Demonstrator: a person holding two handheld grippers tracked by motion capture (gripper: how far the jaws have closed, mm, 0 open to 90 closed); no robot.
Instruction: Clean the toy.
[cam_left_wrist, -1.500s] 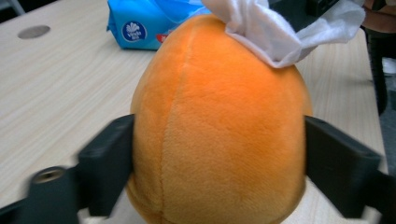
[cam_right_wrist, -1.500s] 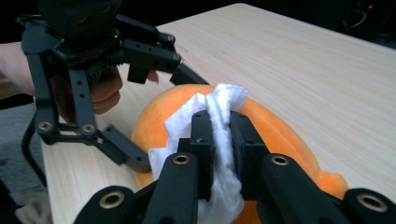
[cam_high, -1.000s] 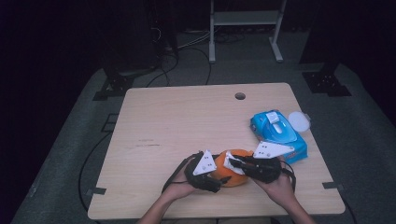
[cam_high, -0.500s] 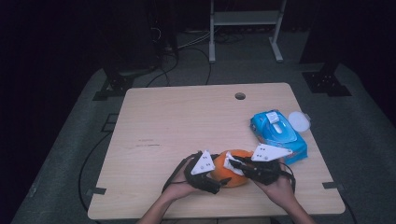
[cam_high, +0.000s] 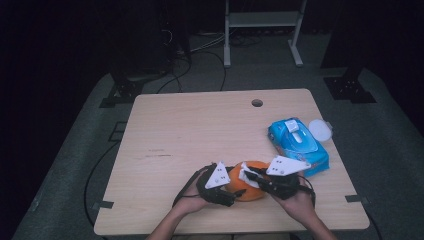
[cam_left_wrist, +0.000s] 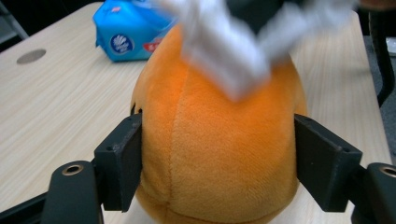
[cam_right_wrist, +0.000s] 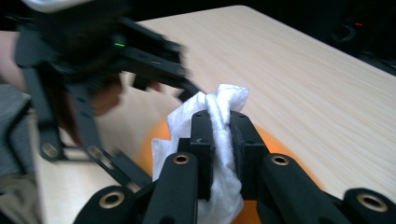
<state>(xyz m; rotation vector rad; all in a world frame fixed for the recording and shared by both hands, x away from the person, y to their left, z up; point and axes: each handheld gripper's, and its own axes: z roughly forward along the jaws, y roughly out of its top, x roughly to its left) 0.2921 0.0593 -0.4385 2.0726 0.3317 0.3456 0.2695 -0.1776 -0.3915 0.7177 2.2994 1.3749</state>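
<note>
On the table we see the left claw clamped around an orange plush — its base cut off; the right claw pinches a white wipe just above it — blurred.

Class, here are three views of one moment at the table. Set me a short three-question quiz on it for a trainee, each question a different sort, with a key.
1. True or false: the left gripper has its jaws on either side of the orange plush toy.
2. The right gripper is shut on: A) a blue pack, B) a white wipe, C) a cable.
3. Fill in: the blue wipes pack lies on the wooden table, to the person's ____ of the toy.

Key: 1 true; 2 B; 3 right.
</note>
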